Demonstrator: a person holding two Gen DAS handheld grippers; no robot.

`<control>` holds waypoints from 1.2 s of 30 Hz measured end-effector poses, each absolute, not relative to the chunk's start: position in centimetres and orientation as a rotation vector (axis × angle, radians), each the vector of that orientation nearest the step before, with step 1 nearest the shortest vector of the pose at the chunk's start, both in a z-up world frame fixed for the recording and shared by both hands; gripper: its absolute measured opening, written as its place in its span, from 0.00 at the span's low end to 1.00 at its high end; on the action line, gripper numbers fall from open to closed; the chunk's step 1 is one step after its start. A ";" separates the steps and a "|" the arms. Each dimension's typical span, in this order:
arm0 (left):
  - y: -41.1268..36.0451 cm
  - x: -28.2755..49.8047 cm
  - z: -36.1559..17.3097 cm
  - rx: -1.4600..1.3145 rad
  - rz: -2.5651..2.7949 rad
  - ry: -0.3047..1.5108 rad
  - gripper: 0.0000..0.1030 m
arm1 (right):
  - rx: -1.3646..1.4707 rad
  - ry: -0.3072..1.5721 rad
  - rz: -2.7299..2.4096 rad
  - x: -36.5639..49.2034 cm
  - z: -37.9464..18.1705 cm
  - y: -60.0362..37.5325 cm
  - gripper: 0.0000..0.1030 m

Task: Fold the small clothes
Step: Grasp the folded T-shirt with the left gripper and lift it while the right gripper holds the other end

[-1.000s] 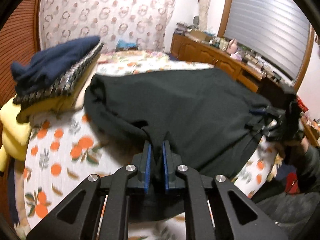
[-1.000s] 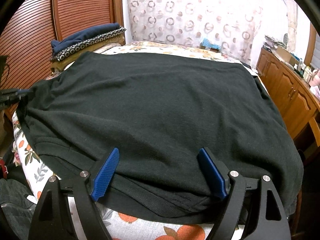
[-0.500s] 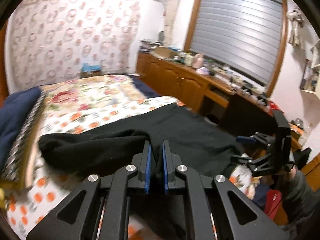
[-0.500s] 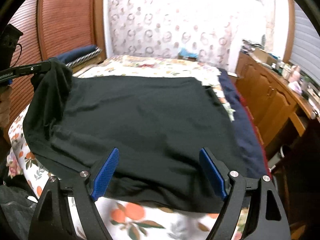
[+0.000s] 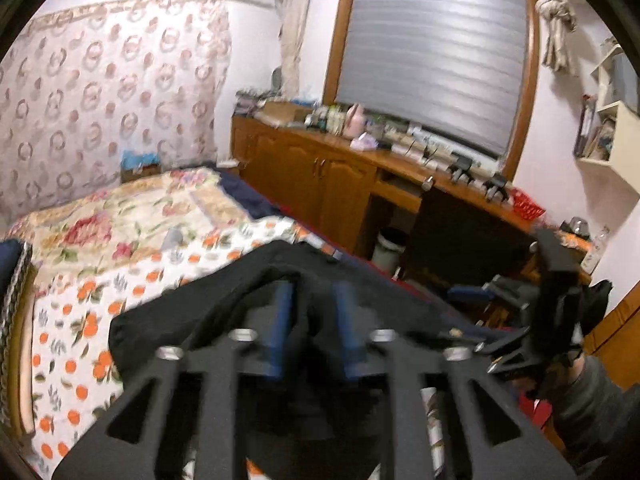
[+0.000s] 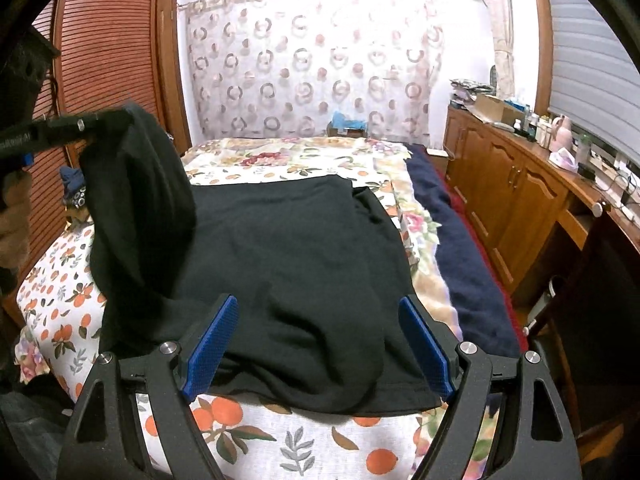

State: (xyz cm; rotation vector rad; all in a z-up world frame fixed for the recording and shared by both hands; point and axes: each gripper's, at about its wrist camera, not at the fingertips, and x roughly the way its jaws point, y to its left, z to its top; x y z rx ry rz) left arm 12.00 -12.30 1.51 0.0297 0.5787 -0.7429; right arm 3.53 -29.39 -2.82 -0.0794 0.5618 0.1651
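A black garment lies spread on the bed with its left side lifted into a tall fold. That fold hangs from my left gripper, raised at the upper left of the right wrist view. In the left wrist view my left gripper has its jaws opening; the blue pads stand apart with the black garment loose between them. My right gripper is open, hovering over the garment's near hem with nothing gripped. It also shows as the right gripper beyond the cloth.
A stack of folded clothes sits at the bed's left edge by the louvred wardrobe door. A navy blanket runs along the bed's right side. Wooden cabinets with clutter line the wall, a bin below.
My left gripper lifted the garment's left edge and carried it up and over toward the right, then its jaws parted from shut. My right gripper rose a little and stayed open.
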 end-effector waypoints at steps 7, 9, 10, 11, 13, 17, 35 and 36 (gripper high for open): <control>-9.5 11.6 -0.7 0.045 -0.630 0.610 0.67 | -0.091 0.577 0.197 4.8 -3.4 -28.7 0.81; -8.3 11.4 -1.3 0.049 -0.599 0.618 0.67 | -0.102 0.581 0.214 5.4 -3.4 -27.9 0.81; -7.9 11.2 -1.6 0.050 -0.587 0.621 0.67 | -0.109 0.583 0.224 6.2 -3.4 -28.0 0.81; -7.2 11.1 -2.0 0.050 -0.566 0.626 0.67 | -0.120 0.586 0.235 6.6 -3.5 -27.4 0.81; -6.3 10.9 -2.6 0.046 -0.540 0.635 0.67 | -0.135 0.593 0.253 7.3 -3.4 -26.7 0.81; -4.8 10.7 -3.6 0.020 -0.511 0.656 0.67 | -0.176 0.608 0.314 8.7 -4.0 -25.4 0.81; -2.0 10.5 -6.3 -0.025 -0.459 0.703 0.67 | -0.279 0.721 0.375 14.5 -5.4 -24.1 0.39; -2.1 10.5 -6.4 -0.026 -0.459 0.705 0.67 | -0.281 0.718 0.374 14.4 -5.4 -24.0 0.26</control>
